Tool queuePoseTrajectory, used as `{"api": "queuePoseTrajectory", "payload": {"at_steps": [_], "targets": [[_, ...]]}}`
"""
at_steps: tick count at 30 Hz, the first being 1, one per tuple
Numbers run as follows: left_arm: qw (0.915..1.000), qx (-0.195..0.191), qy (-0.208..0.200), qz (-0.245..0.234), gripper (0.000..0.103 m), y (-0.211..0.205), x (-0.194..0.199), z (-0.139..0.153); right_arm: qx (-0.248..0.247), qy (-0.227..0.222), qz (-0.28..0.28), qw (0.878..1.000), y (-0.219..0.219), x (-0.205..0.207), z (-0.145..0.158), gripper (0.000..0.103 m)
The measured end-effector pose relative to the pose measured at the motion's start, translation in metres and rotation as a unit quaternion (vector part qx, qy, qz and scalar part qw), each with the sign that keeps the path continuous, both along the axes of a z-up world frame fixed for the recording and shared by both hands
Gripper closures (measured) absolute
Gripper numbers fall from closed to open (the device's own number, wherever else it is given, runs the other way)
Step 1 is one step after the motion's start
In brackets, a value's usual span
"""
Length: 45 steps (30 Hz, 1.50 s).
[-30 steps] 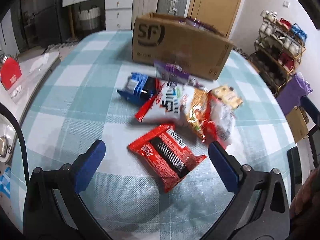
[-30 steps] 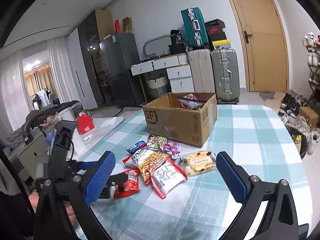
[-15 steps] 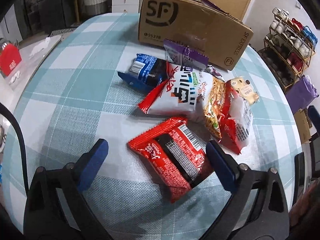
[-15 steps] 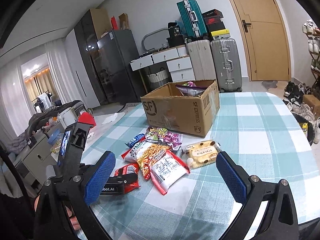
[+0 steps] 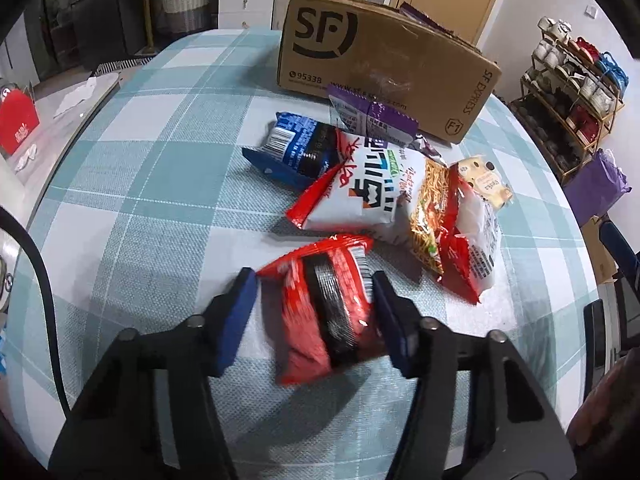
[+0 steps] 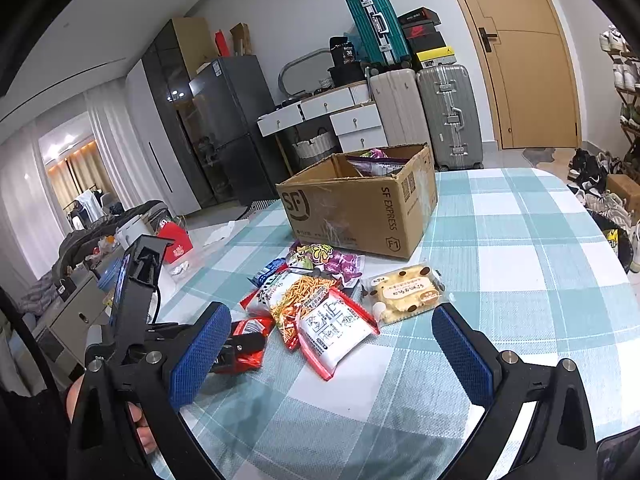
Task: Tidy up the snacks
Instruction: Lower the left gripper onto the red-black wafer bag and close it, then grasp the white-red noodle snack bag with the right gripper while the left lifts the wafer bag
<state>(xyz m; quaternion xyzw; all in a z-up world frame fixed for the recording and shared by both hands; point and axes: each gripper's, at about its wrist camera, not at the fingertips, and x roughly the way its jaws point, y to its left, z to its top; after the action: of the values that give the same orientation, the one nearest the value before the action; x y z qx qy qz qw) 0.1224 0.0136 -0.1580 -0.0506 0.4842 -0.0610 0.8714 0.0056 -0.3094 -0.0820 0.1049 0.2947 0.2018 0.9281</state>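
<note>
The left gripper [image 5: 314,308] was closing on the red snack packet [image 5: 326,308]; the cardboard box [image 5: 384,76] at twelve o'clock held few packets, several remained out; the right gripper [image 6: 330,354] gaped empty.

1. The red snack packet [image 5: 326,312] between the closing jaws of my left gripper [image 5: 314,314] is smeared with motion blur; I cannot read its print.
2. From my right wrist, my own blue finger [image 6: 198,354] covers much of that packet.
3. The blue packet [image 5: 298,150] is partly buried under the white-and-red bag [image 5: 368,192].
4. The cardboard box [image 5: 384,64] shows only purple wrapper tips above its rim; what else is inside I cannot tell.
5. My left hand [image 6: 138,420] is mostly hidden behind the gripper frame.
</note>
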Motion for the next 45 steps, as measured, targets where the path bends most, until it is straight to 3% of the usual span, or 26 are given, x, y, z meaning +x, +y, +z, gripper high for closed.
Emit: {"api": "queuePoseTrajectory", "payload": {"at_steps": [1, 9, 15, 27, 36, 40, 45], "targets": [[1.0000, 0.003, -0.002, -0.002, 0.062, 0.000, -0.001, 0.000, -0.001, 0.000, 0.001, 1.000, 0.001, 0.000, 0.000, 0.001], [0.9995, -0.029, 0.004, -0.008, 0.063, 0.010, -0.008, 0.001, -0.015, 0.008, 0.007, 1.000, 0.010, -0.005, 0.000, 0.001], [0.9992, -0.039, -0.004, 0.006, 0.063, 0.021, -0.012, 0.005, -0.010, 0.043, 0.002, 0.999, 0.007, 0.004, -0.009, 0.001], [0.9983, -0.058, -0.009, 0.008, 0.063, 0.036, -0.017, 0.011, 0.090, 0.166, 0.023, 0.982, 0.006, 0.045, -0.048, 0.001], [0.9976, -0.059, -0.023, 0.026, 0.063, 0.056, -0.019, 0.016, 0.119, 0.213, 0.004, 0.970, 0.012, 0.071, -0.070, 0.001], [0.9967, -0.069, -0.019, 0.038, 0.063, 0.068, -0.019, 0.015, 0.111, 0.210, -0.005, 0.971, 0.019, 0.078, -0.069, 0.001], [0.9955, -0.074, -0.021, 0.055, 0.063, 0.085, -0.021, 0.017, 0.081, 0.206, -0.019, 0.975, 0.031, 0.089, -0.069, 0.015]]}}
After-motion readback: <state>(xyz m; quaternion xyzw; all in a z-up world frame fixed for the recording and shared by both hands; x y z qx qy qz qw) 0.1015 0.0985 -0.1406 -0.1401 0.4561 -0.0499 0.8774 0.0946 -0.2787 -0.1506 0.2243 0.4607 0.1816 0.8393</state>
